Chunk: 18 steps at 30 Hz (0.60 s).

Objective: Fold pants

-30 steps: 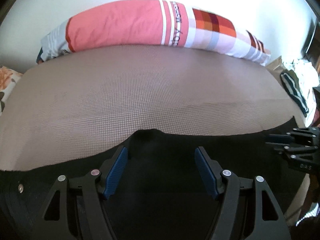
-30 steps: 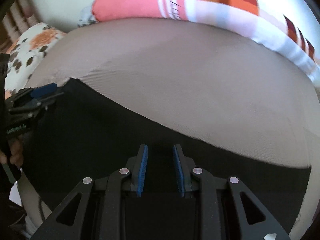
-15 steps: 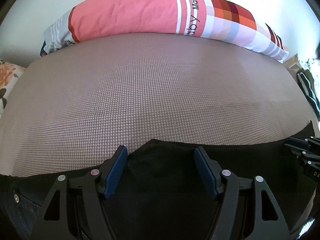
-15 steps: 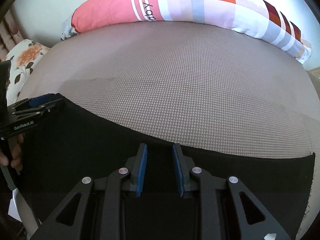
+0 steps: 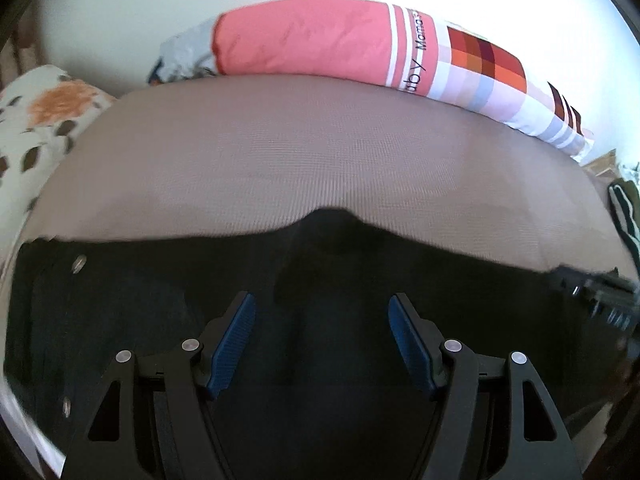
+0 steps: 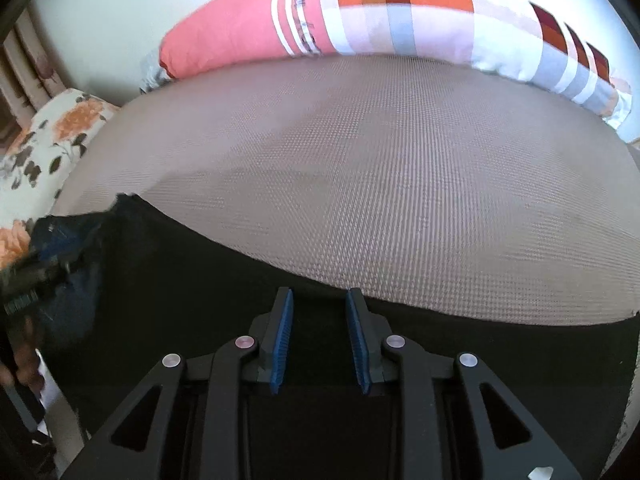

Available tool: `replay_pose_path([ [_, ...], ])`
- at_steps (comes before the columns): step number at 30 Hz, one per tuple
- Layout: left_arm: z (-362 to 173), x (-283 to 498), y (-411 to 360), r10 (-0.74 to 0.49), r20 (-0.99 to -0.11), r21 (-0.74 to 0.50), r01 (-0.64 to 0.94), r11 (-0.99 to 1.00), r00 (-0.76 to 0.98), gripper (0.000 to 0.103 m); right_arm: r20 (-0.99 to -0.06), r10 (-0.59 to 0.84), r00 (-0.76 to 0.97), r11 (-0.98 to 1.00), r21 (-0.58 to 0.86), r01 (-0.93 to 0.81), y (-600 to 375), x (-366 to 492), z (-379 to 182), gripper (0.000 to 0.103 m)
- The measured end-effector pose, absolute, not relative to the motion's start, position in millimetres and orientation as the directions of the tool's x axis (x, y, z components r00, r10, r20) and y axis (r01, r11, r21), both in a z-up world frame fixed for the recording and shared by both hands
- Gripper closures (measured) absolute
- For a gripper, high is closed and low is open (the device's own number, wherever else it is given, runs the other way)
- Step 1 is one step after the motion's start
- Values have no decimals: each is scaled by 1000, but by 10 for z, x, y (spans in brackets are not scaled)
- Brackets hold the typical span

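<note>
Black pants (image 5: 160,320) with metal rivets hang across the near side of a brown-grey bed (image 5: 280,160). My left gripper (image 5: 322,304) stands wide with a bunched hump of the fabric rising between its blue pads, and it grips that bunch. The far edge of the pants runs taut to my right gripper (image 5: 600,284) at the right rim. In the right wrist view the pants (image 6: 180,280) fill the lower half. There my right gripper (image 6: 320,292) is narrowly shut on the dark edge. My left gripper (image 6: 52,240) is blurred at the pants' left corner.
A long pink and checked pillow (image 5: 320,36) lies along the bed's far side against the white wall. A floral cloth (image 6: 52,136) sits left of the bed. A dark striped garment (image 5: 624,216) lies off the right side. A person's hand (image 6: 24,364) shows at the left rim.
My left gripper has swung sideways with the pants, so more black fabric and its rivets show on the left. The right gripper has stayed nearly in place with the edge between its pads.
</note>
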<state>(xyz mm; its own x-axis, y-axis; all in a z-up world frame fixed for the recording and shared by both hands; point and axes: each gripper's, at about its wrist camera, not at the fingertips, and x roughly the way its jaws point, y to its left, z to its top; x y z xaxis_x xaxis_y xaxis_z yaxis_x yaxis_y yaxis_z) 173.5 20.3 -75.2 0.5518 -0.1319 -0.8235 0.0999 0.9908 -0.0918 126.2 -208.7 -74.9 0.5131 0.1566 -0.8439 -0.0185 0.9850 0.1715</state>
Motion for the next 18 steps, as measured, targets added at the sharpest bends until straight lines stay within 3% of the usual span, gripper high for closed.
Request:
replay_pose_path([
  [3, -757, 1525, 170, -145, -812, -106, 101, 989, 565, 34, -804, 208, 556, 970, 244, -10, -2211, 1142, -574, 77],
  [8, -761, 1364, 56, -168, -820, -118, 125, 985, 548, 34, -784, 219, 581, 962, 272, 5, -2488, 852, -381, 63],
  [18, -872, 1192, -159, -220, -844, -149, 181, 972, 489, 33, -794, 248, 555, 919, 375, 125, -3358, 120, -471, 62],
])
